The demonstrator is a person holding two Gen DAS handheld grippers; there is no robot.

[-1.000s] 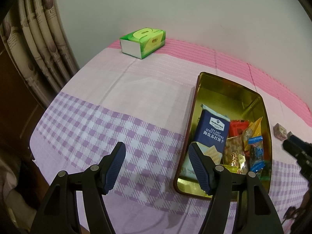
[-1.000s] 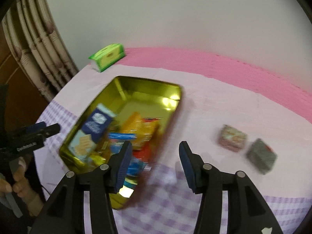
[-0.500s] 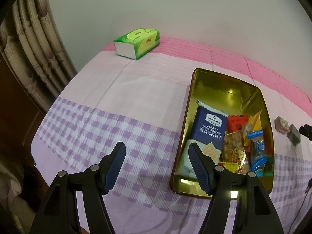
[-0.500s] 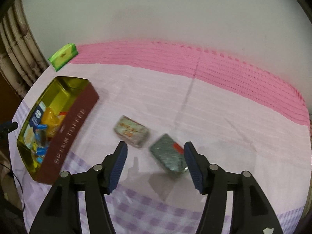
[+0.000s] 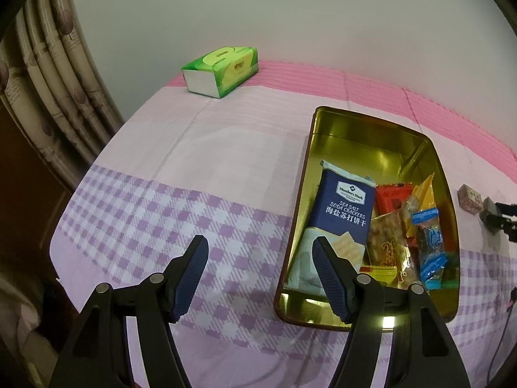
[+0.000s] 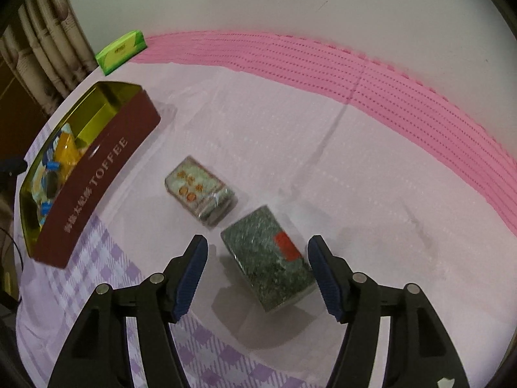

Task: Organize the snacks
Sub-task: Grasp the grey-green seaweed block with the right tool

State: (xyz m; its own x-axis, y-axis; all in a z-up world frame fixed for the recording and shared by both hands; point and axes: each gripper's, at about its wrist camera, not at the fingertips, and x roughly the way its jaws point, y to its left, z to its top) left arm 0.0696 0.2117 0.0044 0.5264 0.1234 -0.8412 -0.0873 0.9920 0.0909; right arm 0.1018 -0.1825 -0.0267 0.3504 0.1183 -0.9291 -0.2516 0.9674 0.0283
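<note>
A gold tin (image 5: 355, 135), dark red outside (image 6: 97, 174), holds a blue soda cracker pack (image 5: 347, 213) and several small sweets. In the right wrist view a dark green packet with a red label (image 6: 268, 268) lies between the fingers of my open right gripper (image 6: 257, 270), which sits low around it without touching. A pale green packet (image 6: 198, 190) lies just beyond it. My left gripper (image 5: 260, 270) is open and empty, hovering over the tin's near left corner. Both packets show small in the left wrist view (image 5: 468, 199).
A green tissue box (image 5: 221, 71) stands at the far left near the wall, also in the right wrist view (image 6: 121, 50). A curtain (image 5: 48, 90) hangs at the left. The pink and purple checked cloth (image 5: 161, 210) covers the table.
My right gripper has swung right from over the tin and come down around the dark green packet. My left gripper has drifted slightly and stays open.
</note>
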